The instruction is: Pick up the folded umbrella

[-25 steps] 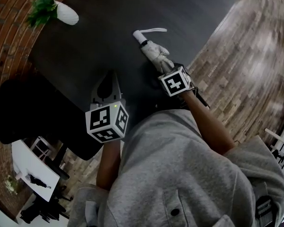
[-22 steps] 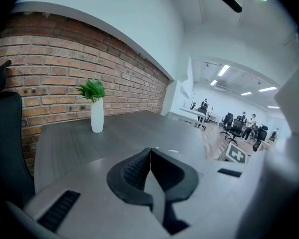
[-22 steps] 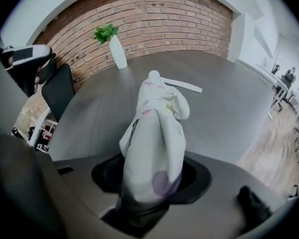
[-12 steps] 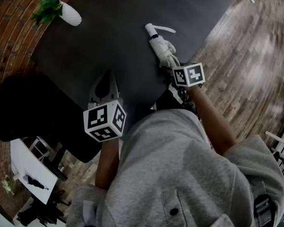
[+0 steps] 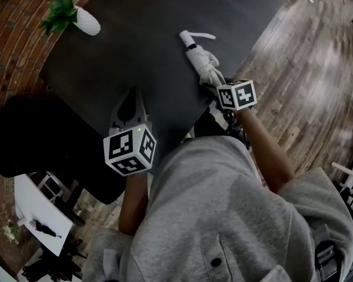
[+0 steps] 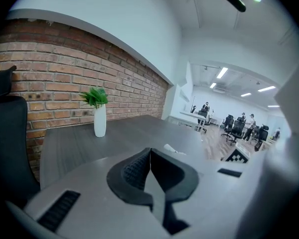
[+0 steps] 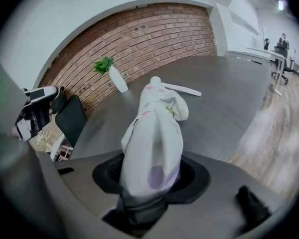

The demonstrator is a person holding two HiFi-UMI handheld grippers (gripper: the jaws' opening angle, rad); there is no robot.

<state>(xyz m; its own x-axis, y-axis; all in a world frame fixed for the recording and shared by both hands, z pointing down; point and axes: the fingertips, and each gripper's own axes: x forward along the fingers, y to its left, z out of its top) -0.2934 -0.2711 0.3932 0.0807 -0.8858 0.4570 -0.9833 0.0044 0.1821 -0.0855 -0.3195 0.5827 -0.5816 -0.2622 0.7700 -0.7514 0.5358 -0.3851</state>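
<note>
The folded umbrella [image 5: 203, 57] is white with pale prints, and its handle [image 5: 187, 37] and strap point away over the dark table [image 5: 135, 46]. My right gripper [image 5: 216, 82] is at the table's right edge. Its jaws have just been closing and now clamp the umbrella's near end. In the right gripper view the umbrella [image 7: 157, 133] rises out from between the pads of the right gripper [image 7: 152, 176]; whether its far end rests on the table is unclear. My left gripper [image 5: 129, 107] hovers over the table's near edge. In the left gripper view the left gripper [image 6: 149, 171] has its pads together, empty.
A white vase with a green plant [image 5: 85, 22] stands at the table's far left by the brick wall; it also appears in the left gripper view [image 6: 99, 121]. A black chair [image 5: 23, 134] sits left of the table. Wooden floor [image 5: 306, 69] lies to the right.
The right gripper has closed on the umbrella's near end, rolled and risen slightly, so its marker cube now faces differently. The left gripper has stayed where it was.
</note>
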